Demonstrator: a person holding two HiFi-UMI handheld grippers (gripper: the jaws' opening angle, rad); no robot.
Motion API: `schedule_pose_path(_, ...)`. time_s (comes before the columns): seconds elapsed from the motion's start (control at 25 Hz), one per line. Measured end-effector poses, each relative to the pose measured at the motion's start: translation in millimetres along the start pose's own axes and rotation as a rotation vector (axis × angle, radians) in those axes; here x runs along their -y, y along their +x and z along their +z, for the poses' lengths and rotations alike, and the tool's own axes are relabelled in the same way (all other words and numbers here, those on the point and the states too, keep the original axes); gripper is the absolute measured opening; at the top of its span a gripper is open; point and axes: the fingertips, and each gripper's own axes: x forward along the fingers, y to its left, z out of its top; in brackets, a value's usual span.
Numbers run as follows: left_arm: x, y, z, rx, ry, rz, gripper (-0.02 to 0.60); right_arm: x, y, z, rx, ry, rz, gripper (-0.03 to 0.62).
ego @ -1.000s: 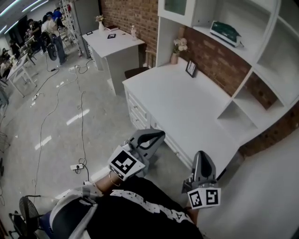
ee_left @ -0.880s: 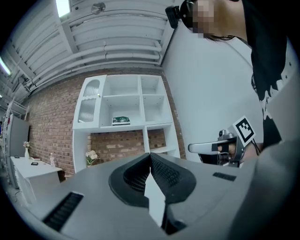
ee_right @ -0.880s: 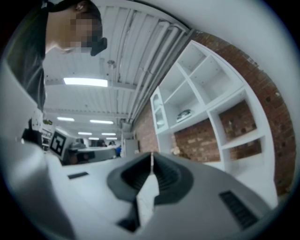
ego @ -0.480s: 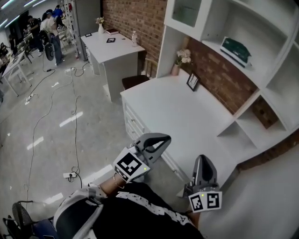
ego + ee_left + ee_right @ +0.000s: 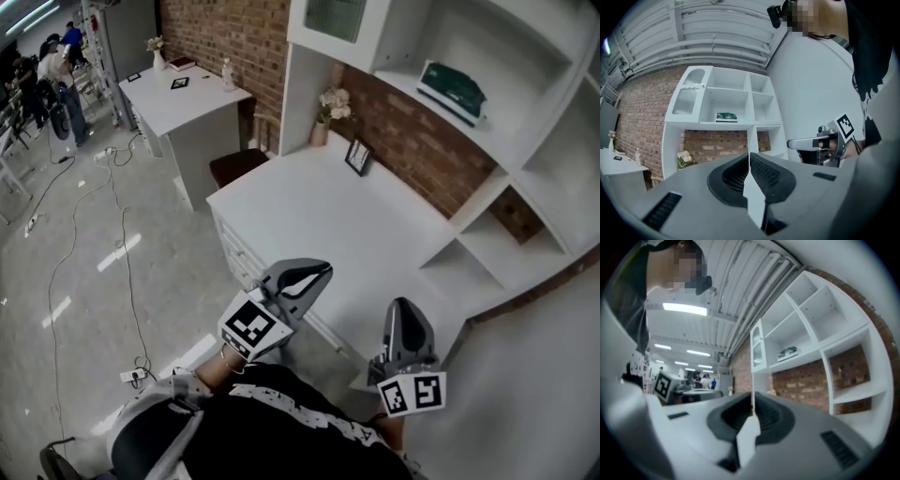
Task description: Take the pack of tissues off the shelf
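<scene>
Green tissue pack (image 5: 452, 89) — small, print unreadable.

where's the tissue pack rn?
Head view, upper right: the pack of tissues lies on the open shelf above the desk, right of the glass-door cabinet and up-right of the picture frame.

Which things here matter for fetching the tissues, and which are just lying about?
For the job: pack of tissues, the shelf under it, left gripper, right gripper (both shut, empty).
Lying about: flower vase, picture frame, desk, brown stool, far table.
</scene>
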Motion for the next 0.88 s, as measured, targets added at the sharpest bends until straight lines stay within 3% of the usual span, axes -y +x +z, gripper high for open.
schedule_pose_path(0.32,-25.9,46.5,21.4,0.031,-0.009,-0.106,0.037,25.4,33.8,27.5,-0.011,-0.09,-0.06,0.034)
schedule_pose_path(0.72,-79.7,108.2,65.0,0.106,0.064,-0.193,0.078,62.5,85.2,74.5,0.013,-0.19,-0.171,0.034)
schedule_pose_path(0.88,-107.4,137.1,80.5,0.132,0.152,-0.211,0.098,82.0,109.5,98.4,0.037,-0.253,-0.226,0.034)
